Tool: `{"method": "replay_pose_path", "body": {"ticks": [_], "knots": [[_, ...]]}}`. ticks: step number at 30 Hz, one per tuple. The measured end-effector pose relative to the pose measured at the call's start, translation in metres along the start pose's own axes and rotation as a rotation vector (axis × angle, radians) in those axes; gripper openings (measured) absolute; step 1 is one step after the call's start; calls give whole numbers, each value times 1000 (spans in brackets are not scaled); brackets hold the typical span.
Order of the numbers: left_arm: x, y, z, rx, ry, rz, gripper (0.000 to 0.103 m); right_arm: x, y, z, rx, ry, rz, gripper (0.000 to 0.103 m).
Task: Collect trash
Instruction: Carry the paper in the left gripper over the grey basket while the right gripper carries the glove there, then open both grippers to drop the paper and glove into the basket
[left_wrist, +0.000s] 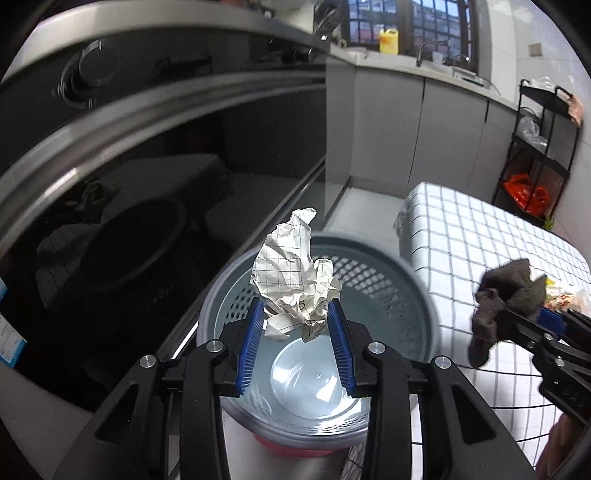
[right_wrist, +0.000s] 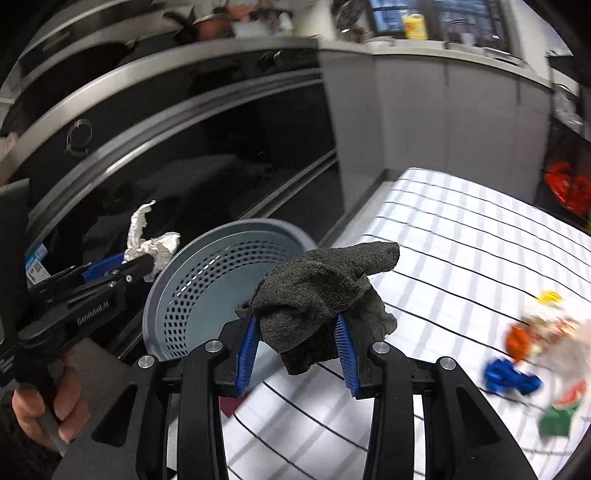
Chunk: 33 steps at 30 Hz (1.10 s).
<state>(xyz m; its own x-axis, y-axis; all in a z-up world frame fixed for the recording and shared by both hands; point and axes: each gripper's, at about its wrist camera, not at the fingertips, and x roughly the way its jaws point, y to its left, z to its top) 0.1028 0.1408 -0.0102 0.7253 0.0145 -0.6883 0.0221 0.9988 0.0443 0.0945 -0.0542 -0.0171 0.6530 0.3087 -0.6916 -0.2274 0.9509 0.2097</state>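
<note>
My left gripper (left_wrist: 295, 314) is shut on a crumpled ball of white gridded paper (left_wrist: 293, 273) and holds it over the open grey perforated trash bin (left_wrist: 388, 280). In the right wrist view the same gripper (right_wrist: 144, 264) and the paper (right_wrist: 151, 243) sit at the bin's left rim (right_wrist: 207, 236). My right gripper (right_wrist: 297, 332) is shut on a dark grey rag (right_wrist: 317, 291), held above the table edge just right of the bin. The rag (left_wrist: 506, 295) and the right gripper (left_wrist: 517, 325) also show at the right of the left wrist view.
A table with a white checked cloth (right_wrist: 461, 229) lies to the right, with colourful wrappers (right_wrist: 532, 354) on it. A dark glossy oven front (left_wrist: 147, 221) stands left of the bin. A black shelf rack (left_wrist: 535, 147) with an orange bag stands behind.
</note>
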Motion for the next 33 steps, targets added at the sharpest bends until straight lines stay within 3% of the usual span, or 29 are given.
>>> {"method": "replay_pose_path", "body": {"ticks": [11, 18, 21, 24, 26, 33], "knots": [[20, 13, -4, 4, 54, 4, 36, 61, 15, 17, -53, 93, 82, 37], [31, 13, 0, -11, 88, -4, 37, 72, 21, 19, -47, 105, 103, 37], [33, 15, -2, -20, 107, -21, 40, 73, 23, 20, -42, 97, 99, 42], [31, 14, -3, -13, 103, -18, 52, 65, 20, 21, -27, 65, 90, 57], [29, 14, -3, -13, 97, -12, 61, 62, 17, 22, -19, 55, 85, 59], [29, 15, -3, -20, 101, -7, 61, 58, 15, 19, -14, 52, 73, 59]]}}
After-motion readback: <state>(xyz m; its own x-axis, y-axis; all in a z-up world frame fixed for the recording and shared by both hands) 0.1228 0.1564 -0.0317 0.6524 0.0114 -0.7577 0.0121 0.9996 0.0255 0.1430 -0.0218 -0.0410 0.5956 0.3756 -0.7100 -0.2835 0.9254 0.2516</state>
